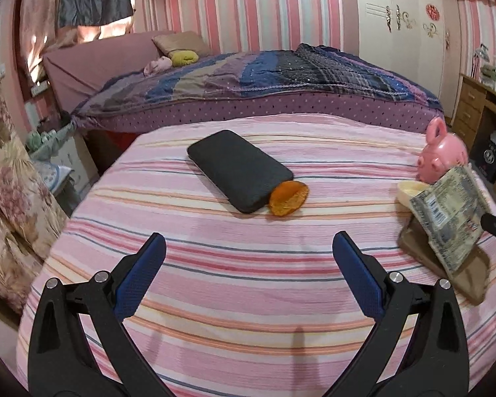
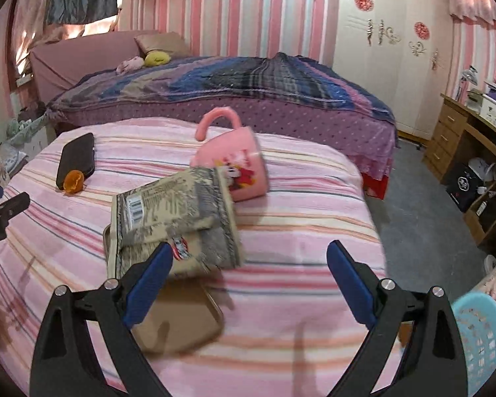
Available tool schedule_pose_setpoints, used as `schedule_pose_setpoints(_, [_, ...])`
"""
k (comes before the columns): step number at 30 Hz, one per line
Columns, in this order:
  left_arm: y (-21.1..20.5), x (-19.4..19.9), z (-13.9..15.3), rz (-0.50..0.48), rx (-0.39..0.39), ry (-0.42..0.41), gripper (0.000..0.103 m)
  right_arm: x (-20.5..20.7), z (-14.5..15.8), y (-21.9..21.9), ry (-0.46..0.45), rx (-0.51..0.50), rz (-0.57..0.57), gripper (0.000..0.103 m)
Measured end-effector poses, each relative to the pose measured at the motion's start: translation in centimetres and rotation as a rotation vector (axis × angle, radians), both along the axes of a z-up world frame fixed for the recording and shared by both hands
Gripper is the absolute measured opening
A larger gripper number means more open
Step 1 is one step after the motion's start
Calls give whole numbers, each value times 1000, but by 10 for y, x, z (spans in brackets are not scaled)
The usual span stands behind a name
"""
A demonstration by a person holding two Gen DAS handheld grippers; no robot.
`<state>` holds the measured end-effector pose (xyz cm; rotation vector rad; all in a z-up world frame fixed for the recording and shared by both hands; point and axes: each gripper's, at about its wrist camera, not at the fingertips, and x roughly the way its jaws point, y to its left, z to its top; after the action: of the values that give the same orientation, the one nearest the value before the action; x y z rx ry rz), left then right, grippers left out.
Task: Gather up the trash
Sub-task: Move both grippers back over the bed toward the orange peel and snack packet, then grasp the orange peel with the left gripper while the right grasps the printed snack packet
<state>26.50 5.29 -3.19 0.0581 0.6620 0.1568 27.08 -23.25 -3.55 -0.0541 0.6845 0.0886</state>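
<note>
Both of your tools are spread wide and hold nothing. The left tool [image 1: 249,258] hovers above the striped surface [image 1: 215,297], aimed at the orange peel [image 1: 287,198], which lies touching the end of the black case [image 1: 239,170]. The right tool [image 2: 249,264] sits low over the crumpled snack wrapper [image 2: 173,221], its left finger [image 2: 148,284] overlapping the wrapper's near edge; whether it touches, you cannot tell from here.

The wrapper is your nearest risk. It lies partly on a brown flat object [image 2: 182,317] and leans against the pink mug [image 2: 234,162], which is tipped on its side. Close carelessly and you may pinch the brown object with the wrapper, or drag the wrapper and set the mug rolling toward the far edge. A thin, springy wrapper may also slip from a shallow bite, so take it deep between the pads.

For the peel, come in from the open side, away from the case; a sweep across would shove the case or clamp it together with the peel.

Room is generous in the middle of the surface between the two groups. The right edge falls away to the floor, where the blue basket [image 2: 479,340] stands near your right tool, probably the place for trash. The left edge drops beside a floral curtain [image 1: 6,182]. The bed [image 1: 264,79] closes off the far side.
</note>
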Motion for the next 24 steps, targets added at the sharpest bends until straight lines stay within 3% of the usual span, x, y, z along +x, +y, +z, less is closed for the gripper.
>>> schedule_pose_setpoints(7, [10, 12, -9, 4, -1, 27, 97, 24, -15, 12, 58, 29, 44, 89])
schedule_pose_setpoints(9, [13, 15, -10, 9, -9, 34, 97, 23, -16, 12, 69, 43, 73, 77])
schedule_pose_setpoints(11, [14, 17, -10, 14, -19, 35, 97, 21, -16, 13, 63, 48, 85, 56])
schedule_pose_setpoints(12, [14, 19, -10, 17, -27, 36, 97, 17, -16, 14, 54, 50, 98, 53])
schedule_pose_setpoints(14, [13, 23, -9, 20, -41, 37, 97, 15, -16, 15, 47, 48, 108, 35])
schedule_pose_setpoints(17, [7, 27, -9, 14, -43, 37, 97, 3, -10, 12, 3, 55, 113, 16])
schedule_pose_setpoints(20, [-6, 32, -10, -4, -19, 41, 97, -8, -7, 3, -34, 56, 104, 7])
schedule_pose_setpoints(24, [-19, 42, -12, -13, -7, 52, 97, -6, -5, -7, -51, 74, 73, 6])
